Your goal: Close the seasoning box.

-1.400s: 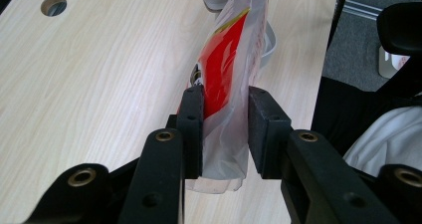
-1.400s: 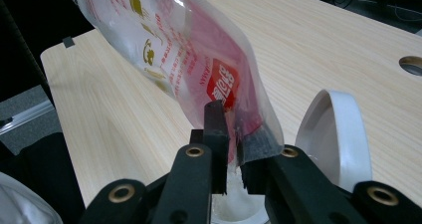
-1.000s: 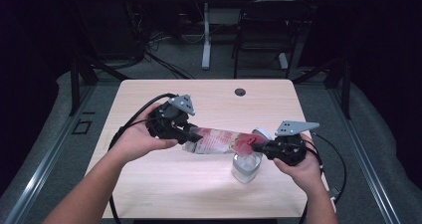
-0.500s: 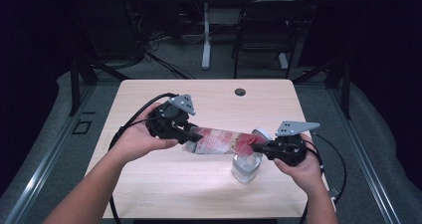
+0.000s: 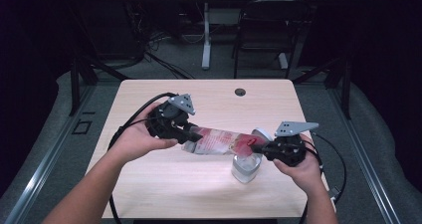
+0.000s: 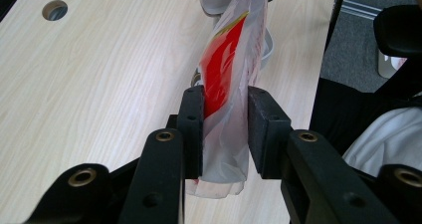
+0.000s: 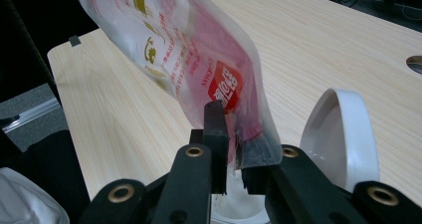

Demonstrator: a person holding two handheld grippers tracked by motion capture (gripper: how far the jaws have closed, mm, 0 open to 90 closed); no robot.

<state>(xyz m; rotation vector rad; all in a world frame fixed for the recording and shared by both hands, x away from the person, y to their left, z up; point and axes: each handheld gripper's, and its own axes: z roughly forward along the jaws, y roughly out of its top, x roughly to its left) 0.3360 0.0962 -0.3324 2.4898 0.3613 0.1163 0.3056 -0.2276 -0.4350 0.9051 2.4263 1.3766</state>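
Note:
A clear plastic pouch (image 5: 219,140) with red print hangs stretched between my two grippers above the wooden table (image 5: 209,97). My left gripper (image 5: 191,134) is shut on its left end; in the left gripper view the pouch (image 6: 224,84) is pinched between the pads of that gripper (image 6: 225,127). My right gripper (image 5: 256,145) is shut on the other end, and the right gripper view has the pouch (image 7: 189,50) clamped at its lower corner in the gripper (image 7: 234,134). Just under that end stands a clear glass jar (image 5: 246,167). A white lid (image 7: 343,134) leans beside it.
A round cable hole (image 5: 240,92) sits near the table's far edge. Black cables (image 5: 132,122) trail from both grippers across the left and right sides. A dark chair (image 5: 268,30) and a table leg stand beyond the far edge.

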